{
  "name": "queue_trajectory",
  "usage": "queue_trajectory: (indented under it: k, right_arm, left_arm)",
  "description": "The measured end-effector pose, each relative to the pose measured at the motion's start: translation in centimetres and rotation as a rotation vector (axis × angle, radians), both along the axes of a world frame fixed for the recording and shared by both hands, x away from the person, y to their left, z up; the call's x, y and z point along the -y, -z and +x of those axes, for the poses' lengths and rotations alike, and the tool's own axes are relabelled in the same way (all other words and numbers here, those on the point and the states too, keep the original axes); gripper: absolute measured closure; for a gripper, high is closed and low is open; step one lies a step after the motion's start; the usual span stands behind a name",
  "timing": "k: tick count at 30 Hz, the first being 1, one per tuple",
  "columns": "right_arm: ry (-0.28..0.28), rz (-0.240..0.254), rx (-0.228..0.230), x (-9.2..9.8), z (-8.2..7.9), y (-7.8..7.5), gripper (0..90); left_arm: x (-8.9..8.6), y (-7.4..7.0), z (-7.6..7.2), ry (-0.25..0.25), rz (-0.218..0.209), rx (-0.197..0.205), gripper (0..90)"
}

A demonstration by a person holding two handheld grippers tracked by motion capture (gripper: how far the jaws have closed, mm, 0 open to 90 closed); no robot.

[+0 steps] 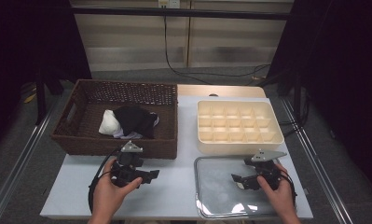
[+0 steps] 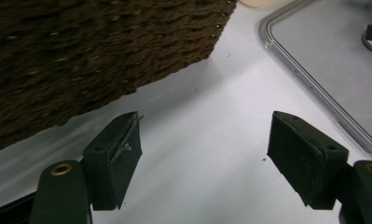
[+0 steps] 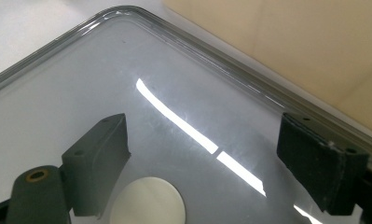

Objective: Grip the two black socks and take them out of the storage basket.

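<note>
The left gripper (image 1: 148, 176) hovers over bare counter (image 1: 174, 186) just in front of the basket (image 1: 81, 140), jaws wide and empty, with open room toward the lid (image 1: 221, 205). The right gripper (image 1: 237, 180) hangs over the lid near its far rim, beside the organizer (image 1: 239, 144), jaws also wide and empty. Socks (image 1: 127, 122) lie in the basket.

Probably lab — dark curtains (image 1: 30, 42), metal frame bar (image 1: 183, 12), dangling cable (image 1: 167, 42), white worktable (image 1: 174, 186).
</note>
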State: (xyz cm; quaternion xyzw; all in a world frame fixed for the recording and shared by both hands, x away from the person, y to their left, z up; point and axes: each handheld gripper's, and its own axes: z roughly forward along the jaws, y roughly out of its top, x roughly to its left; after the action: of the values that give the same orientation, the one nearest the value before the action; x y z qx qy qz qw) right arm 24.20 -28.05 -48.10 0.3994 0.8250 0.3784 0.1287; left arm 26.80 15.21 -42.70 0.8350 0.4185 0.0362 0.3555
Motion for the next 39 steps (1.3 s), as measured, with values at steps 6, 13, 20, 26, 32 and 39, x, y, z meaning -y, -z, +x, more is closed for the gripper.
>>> queue_trajectory:
  k: [6,13,20,26,32,39]
  right_arm:
    - [-0.013,-0.021,0.029,-0.1,-0.2,0.2,15.2]
    - [-0.010,-0.035,0.032,-0.3,-0.2,0.2,15.1]
    - [-0.014,-0.054,0.042,-0.4,-0.3,0.3,14.6]
    - [-0.011,-0.058,0.039,-0.5,-0.4,0.3,14.3]
    - [-0.011,-0.060,0.046,-0.5,-0.4,0.3,14.3]
    - [-0.012,-0.061,0.046,-0.5,-0.4,0.3,14.2]
  left_arm:
    - [-1.2,-1.0,0.2,-0.010,0.014,0.014,25.2]
    - [-2.0,-2.1,0.5,-0.030,0.012,0.023,25.3]
    - [-2.8,-3.4,0.8,-0.050,0.006,0.029,25.3]
    - [-3.3,-4.6,1.3,-0.055,0.010,0.036,25.3]
    - [-3.4,-5.4,1.6,-0.059,0.004,0.037,25.3]
    - [-3.6,-6.3,2.1,-0.052,0.011,0.037,25.4]
